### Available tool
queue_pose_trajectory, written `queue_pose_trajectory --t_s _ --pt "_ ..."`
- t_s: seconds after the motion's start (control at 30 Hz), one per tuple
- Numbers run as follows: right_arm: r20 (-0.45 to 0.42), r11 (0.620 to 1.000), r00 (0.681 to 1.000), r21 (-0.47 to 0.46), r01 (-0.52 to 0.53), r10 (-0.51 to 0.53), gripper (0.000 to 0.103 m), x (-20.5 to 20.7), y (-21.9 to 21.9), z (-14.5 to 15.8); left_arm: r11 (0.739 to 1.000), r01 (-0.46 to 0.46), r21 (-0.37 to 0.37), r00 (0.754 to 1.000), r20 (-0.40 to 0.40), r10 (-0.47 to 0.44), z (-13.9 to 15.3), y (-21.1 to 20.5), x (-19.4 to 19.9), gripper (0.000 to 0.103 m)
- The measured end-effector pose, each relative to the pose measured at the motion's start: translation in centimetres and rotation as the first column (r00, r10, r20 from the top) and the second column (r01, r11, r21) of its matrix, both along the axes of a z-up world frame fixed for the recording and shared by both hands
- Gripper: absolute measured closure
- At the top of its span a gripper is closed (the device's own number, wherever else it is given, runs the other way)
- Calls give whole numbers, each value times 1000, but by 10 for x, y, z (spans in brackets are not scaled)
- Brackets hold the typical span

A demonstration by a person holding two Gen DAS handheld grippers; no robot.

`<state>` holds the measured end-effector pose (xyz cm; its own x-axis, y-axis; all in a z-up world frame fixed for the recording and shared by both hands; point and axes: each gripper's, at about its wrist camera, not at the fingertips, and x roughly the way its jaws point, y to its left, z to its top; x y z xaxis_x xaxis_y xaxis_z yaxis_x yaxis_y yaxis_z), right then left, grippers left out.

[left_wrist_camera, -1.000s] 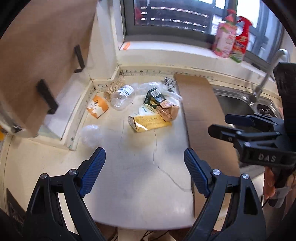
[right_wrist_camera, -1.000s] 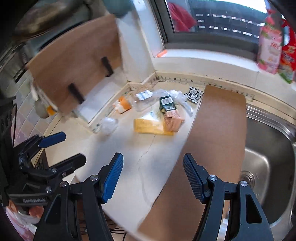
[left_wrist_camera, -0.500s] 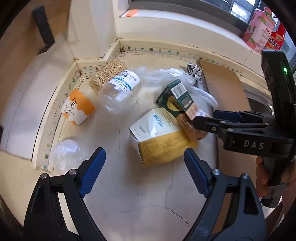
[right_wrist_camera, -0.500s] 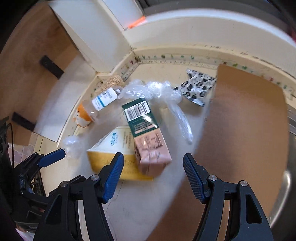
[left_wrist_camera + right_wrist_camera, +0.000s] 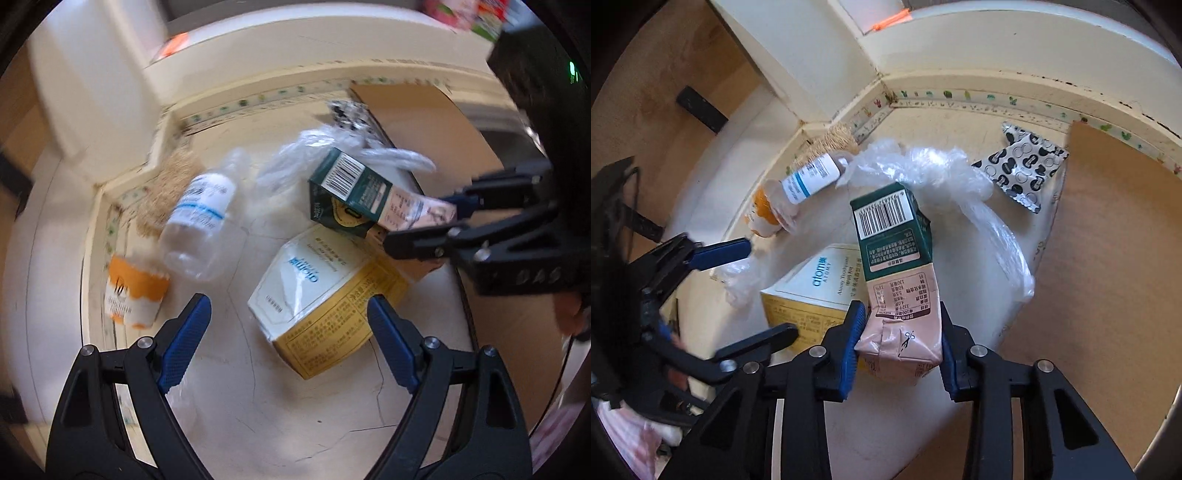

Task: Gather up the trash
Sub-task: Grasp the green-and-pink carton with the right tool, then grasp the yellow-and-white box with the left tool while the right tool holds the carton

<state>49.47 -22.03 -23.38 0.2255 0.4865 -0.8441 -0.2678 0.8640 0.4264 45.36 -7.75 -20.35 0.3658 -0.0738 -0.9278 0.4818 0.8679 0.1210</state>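
Left wrist view: the left gripper (image 5: 288,338) hovers wide open over the yellow box (image 5: 325,295), apparently lined up to take it next; motion blur smears the clear bottle (image 5: 201,225).

Right wrist view: the right gripper (image 5: 899,341) has just been closing and now pinches the pink end of the green-and-pink carton (image 5: 897,277), which leans on that box — probably its easiest hold. The carton's underside is hidden.

Your carton (image 5: 894,258) leans on the box (image 5: 809,291); bottle (image 5: 809,179) behind-left of the box, wrapper (image 5: 1023,171) behind-right.
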Motion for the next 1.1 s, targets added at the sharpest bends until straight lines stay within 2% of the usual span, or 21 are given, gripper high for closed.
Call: queue_pose_trajectory --t_s 0.1,0.2,0.43,0.57,0.67,0.73,0.83,1.1 --pt "1 1000 1000 -9 11 -11 67 -4 -5 3 996 74 49 997 0 -74 -5 -9 4 18" --pt "-16 1000 1000 -4 10 -10 67 -4 -7 0 990 122 67 992 -14 -122 -11 -16 8 18" --pt "-28 1000 999 16 18 -18 67 -5 -9 -4 978 210 18 976 -64 -209 -16 -21 7 18" --pt "-30 1000 999 20 12 -12 67 -7 -11 -4 962 271 34 960 -86 -267 -21 -22 -3 18" --pt "-32 1000 999 15 13 -13 67 -7 -12 -6 945 317 74 947 -85 -311 -27 -21 -15 22" --pt "-35 1000 999 14 14 -14 67 -8 -11 -7 936 337 102 941 -61 -332 -31 -21 -21 28" --pt "-35 1000 999 10 12 -12 67 -10 -9 -10 931 346 117 938 -38 -343 -30 -23 -26 30" --pt "-25 1000 1000 17 3 -2 67 -16 -3 -8 939 322 121 946 -6 -324 -25 -25 -36 37"
